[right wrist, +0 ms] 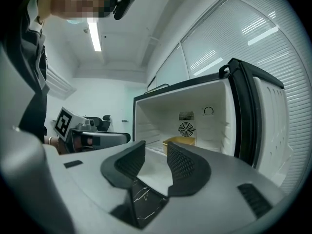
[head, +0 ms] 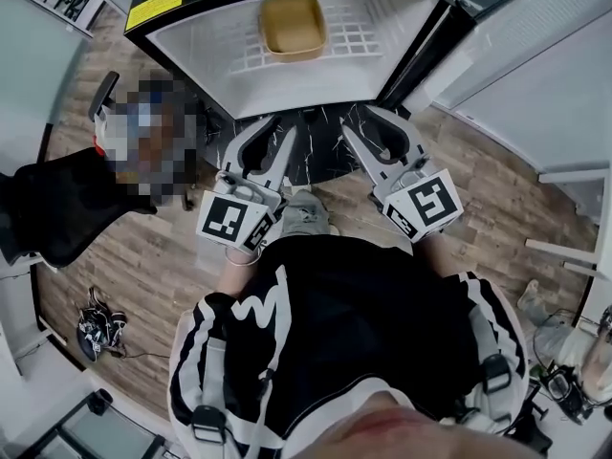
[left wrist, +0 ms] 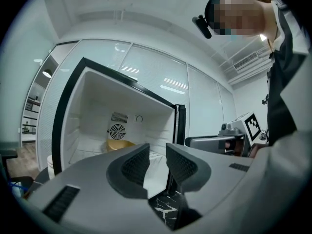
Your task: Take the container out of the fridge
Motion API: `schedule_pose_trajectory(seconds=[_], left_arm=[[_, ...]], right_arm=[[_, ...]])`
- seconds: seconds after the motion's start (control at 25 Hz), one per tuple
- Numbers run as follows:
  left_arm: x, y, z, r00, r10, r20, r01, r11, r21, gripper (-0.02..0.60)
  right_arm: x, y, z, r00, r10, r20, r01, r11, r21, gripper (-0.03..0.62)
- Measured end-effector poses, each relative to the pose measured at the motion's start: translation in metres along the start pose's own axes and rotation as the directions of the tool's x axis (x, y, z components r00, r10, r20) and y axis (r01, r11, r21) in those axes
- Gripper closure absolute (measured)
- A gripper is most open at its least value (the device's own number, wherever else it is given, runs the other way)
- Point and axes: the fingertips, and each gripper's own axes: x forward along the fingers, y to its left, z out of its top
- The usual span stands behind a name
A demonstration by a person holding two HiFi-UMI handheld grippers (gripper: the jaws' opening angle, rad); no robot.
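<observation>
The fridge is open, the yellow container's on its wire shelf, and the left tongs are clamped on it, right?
Not clamped. The fridge is open and the yellow container is on its wire shelf, but the left tongs are open and empty, short of it, as the left gripper view shows.

1. Inside the open fridge [head: 206,46], a white wire shelf [head: 359,38] spans the rear of the compartment. In front of it lies a smooth white surface [head: 287,89].
2. A tan, open-topped container [head: 293,25] sits upright on the wire shelf, close to the back wall and roughly midway between the side walls.
3. A wood-plank floor [head: 153,256] extends around the fridge.
4. A black slab with white marble veins [head: 320,151] lies flat on the floor, just before the fridge's open front.
5. A dark pair of shoes [head: 96,328] lies on the planks at the left of the head view, well apart from the slab.
6. A grey shoe [head: 306,213] stands on the planks near the slab.
</observation>
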Motion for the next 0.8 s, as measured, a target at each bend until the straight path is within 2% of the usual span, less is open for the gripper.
schedule_pose_trajectory(seconds=[0.08, 0.36, 0.64, 0.8], left_arm=[[0.005, 0.01, -0.004, 1.0, 0.005, -0.013, -0.005, 1.0, -0.003, 0.468], [0.03, 0.035, -0.004, 1.0, -0.008, -0.017, 0.008, 1.0, 0.001, 0.412], [0.052, 0.053, -0.01, 0.999, -0.022, -0.039, 0.022, 1.0, 0.012, 0.386], [0.066, 0.061, -0.017, 0.997, -0.033, -0.066, 0.035, 0.999, 0.026, 0.37]], right_arm=[[0.011, -0.005, -0.002, 1.0, 0.002, -0.003, -0.002, 1.0, 0.004, 0.453], [0.049, -0.025, -0.009, 1.0, 0.014, -0.027, -0.015, 1.0, -0.01, 0.412], [0.074, -0.051, -0.012, 0.998, -0.002, -0.063, 0.0, 1.0, -0.03, 0.372], [0.09, -0.057, -0.015, 0.997, 0.003, -0.074, -0.006, 1.0, -0.031, 0.37]])
